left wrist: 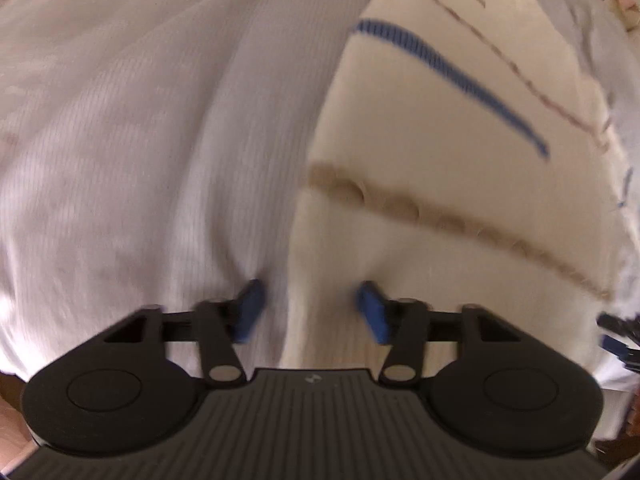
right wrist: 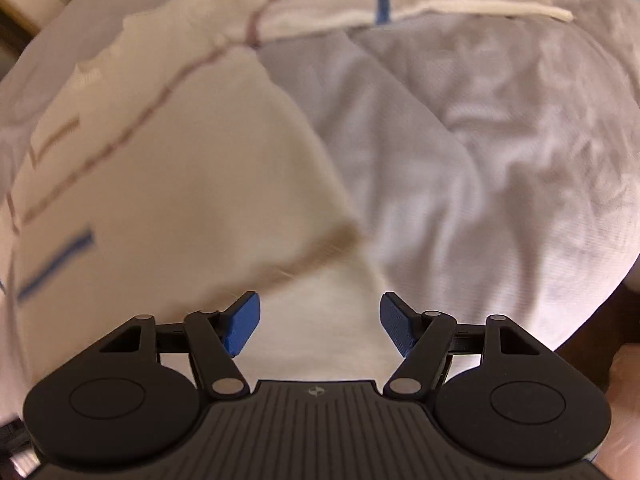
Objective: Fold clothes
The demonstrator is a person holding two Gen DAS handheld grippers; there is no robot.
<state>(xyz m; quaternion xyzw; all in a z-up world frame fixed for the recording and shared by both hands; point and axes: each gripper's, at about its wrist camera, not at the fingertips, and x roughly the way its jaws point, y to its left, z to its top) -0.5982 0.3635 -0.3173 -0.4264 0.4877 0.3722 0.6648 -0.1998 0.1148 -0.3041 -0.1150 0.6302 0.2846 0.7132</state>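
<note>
black ribbed body of left gripper (left wrist: 310,310) closest in left wrist view, blue pads (left wrist: 250,310) spread apart, nothing pinched between them. tips hovering low over cloth, straddling the edge where cream garment (left wrist: 420,140) meets grey ribbed bedsheet (left wrist: 140,120). contact with fabric not clear because of blur.

cream garment spread flat over right half of that view, marked with one blue stripe (left wrist: 452,80), one tan fuzzy stripe (left wrist: 440,216) running across near the pads, thin reddish lines (left wrist: 520,76) toward the far edge. sheet creased into long folds on left.

right gripper (right wrist: 320,322) also spread wide, blue pads (right wrist: 242,326) empty, poised over lower corner of same garment (right wrist: 180,180). garment fills left and middle of right wrist view, narrowing toward the pads; tan stripe (right wrist: 320,252) crossing just ahead of them, blue stripe (right wrist: 56,264) at far left. sleeve (right wrist: 400,4) stretched sideways along top of view, crossed by a short blue band. wrinkled grey sheet (right wrist: 500,140) on right. part of a hand (right wrist: 624,380) at right edge, blurred. whole scene soft with motion blur.
</note>
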